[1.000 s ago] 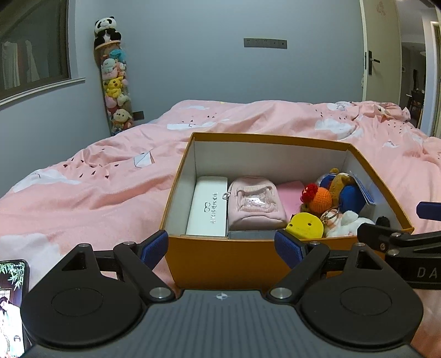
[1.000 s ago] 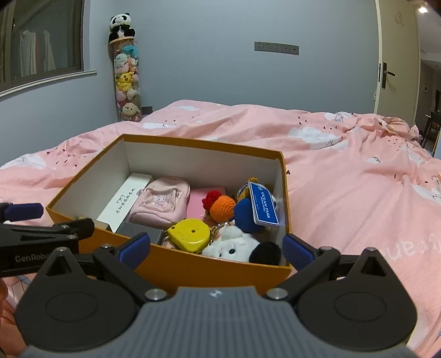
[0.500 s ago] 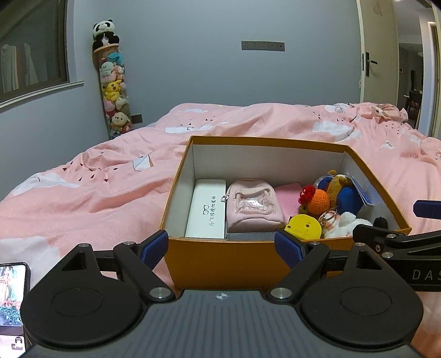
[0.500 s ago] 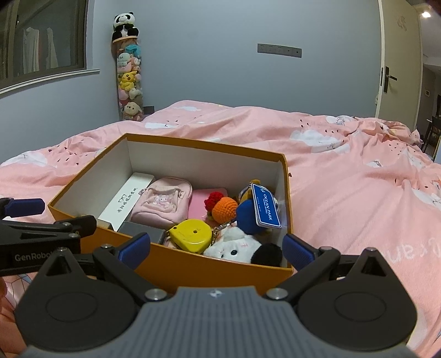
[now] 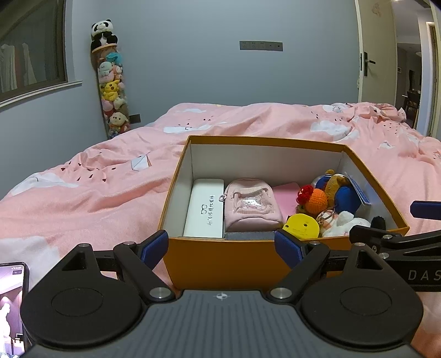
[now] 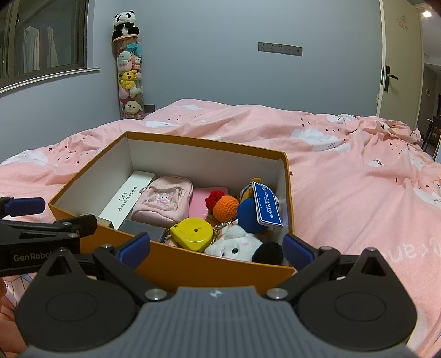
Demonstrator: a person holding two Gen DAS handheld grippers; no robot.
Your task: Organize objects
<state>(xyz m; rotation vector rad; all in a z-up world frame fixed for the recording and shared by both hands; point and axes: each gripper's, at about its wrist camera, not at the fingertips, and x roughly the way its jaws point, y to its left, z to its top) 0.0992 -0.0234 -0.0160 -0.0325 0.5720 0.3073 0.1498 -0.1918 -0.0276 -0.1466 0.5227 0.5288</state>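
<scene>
Pink bedspread with white cloud prints (image 5: 96, 198) covers a wide bed and carries an open orange cardboard box with white inner walls (image 5: 220, 256), sitting near the front edge, just ahead of both grippers. Inside, from the left wall: a white oblong glasses case with a printed spectacles mark (image 5: 204, 210) lying flat, a small pink fabric pouch shaped like a backpack (image 5: 252, 205) touching it, a flat pink card or booklet (image 6: 205, 202) behind the pouch, a dark grey flat block (image 6: 142, 229) at the front wall. Right half of the box is a pile: yellow round tape measure (image 6: 192, 234), orange and red crochet ball charm (image 6: 224, 207), blue plush with a blue paper hang tag (image 6: 248, 213), white and black plush toy (image 6: 238, 247) in the front right corner.

Left gripper (image 5: 220, 246) hangs level before the box's front wall, jaws wide, nothing between them. Right gripper (image 6: 216, 247) is beside it at the box's front right corner, jaws also wide and empty.

Phone with a lit screen (image 5: 12, 305) lies at the far left edge. Grey walls; a tall clear tube stacked with soft toys (image 6: 129, 82) stands in the corner, a panda plush (image 6: 125, 23) on top. Window at left, a strip of wall sockets (image 6: 279, 49), door with a dark handle (image 6: 397, 63) at right.
</scene>
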